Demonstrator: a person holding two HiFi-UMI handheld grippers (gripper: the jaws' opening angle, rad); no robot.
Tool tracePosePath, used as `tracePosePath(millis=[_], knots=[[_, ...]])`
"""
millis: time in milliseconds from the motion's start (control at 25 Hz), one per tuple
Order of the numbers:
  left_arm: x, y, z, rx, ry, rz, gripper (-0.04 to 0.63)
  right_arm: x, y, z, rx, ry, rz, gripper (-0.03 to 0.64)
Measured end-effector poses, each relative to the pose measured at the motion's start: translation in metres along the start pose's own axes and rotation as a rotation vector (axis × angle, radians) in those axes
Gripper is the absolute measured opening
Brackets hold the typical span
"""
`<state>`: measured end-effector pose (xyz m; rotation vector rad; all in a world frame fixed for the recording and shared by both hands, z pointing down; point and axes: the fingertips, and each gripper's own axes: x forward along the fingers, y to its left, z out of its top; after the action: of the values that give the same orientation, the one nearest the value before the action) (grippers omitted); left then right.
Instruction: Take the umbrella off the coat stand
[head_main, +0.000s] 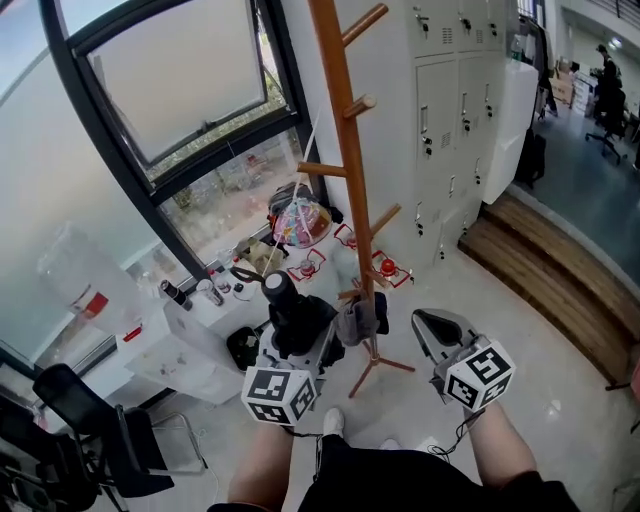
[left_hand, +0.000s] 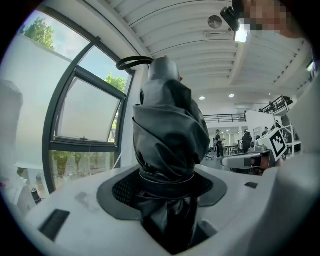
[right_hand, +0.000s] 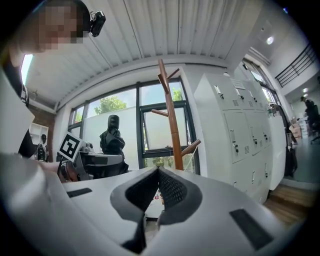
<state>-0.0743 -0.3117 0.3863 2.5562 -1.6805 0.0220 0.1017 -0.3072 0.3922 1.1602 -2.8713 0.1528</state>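
A folded black umbrella (head_main: 290, 312) stands upright between the jaws of my left gripper (head_main: 300, 338), which is shut on its fabric. It is apart from the wooden coat stand (head_main: 345, 150), just left of the stand's lower pole. In the left gripper view the umbrella (left_hand: 170, 140) fills the middle, its strap loop at the top, with the left gripper (left_hand: 167, 186) clamped round its waist. My right gripper (head_main: 437, 332) hovers to the right of the stand's base. In the right gripper view its pads meet with nothing between them (right_hand: 158, 187). That view also has the coat stand (right_hand: 171, 120) and the umbrella (right_hand: 112, 137).
White lockers (head_main: 450, 100) stand behind the coat stand, with a wooden step (head_main: 540, 270) to the right. A large window (head_main: 180, 90) is at the left, over a white table (head_main: 190, 345) with bottles. A colourful object (head_main: 300, 222) and a black chair (head_main: 90, 430) are nearby.
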Motion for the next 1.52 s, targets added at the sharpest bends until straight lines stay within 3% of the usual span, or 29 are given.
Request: tracePosePath(millis=[320, 560, 1520], knots=[[-0.071, 0.013, -0.009, -0.002, 0.032, 0.123, 0.265, 0.012, 0.055, -0.01, 0.016, 0.01, 0.136, 0.054], [-0.106, 0.024, -0.012, -0.006, 0.054, 0.138, 0.264, 0.023, 0.092, -0.012, 0.029, 0.005, 0.171, 0.054], [-0.241, 0.01, -0.075, -0.019, 0.137, -0.173, 0.264, -0.036, 0.237, -0.062, 0.058, 0.043, -0.082, 0.054]])
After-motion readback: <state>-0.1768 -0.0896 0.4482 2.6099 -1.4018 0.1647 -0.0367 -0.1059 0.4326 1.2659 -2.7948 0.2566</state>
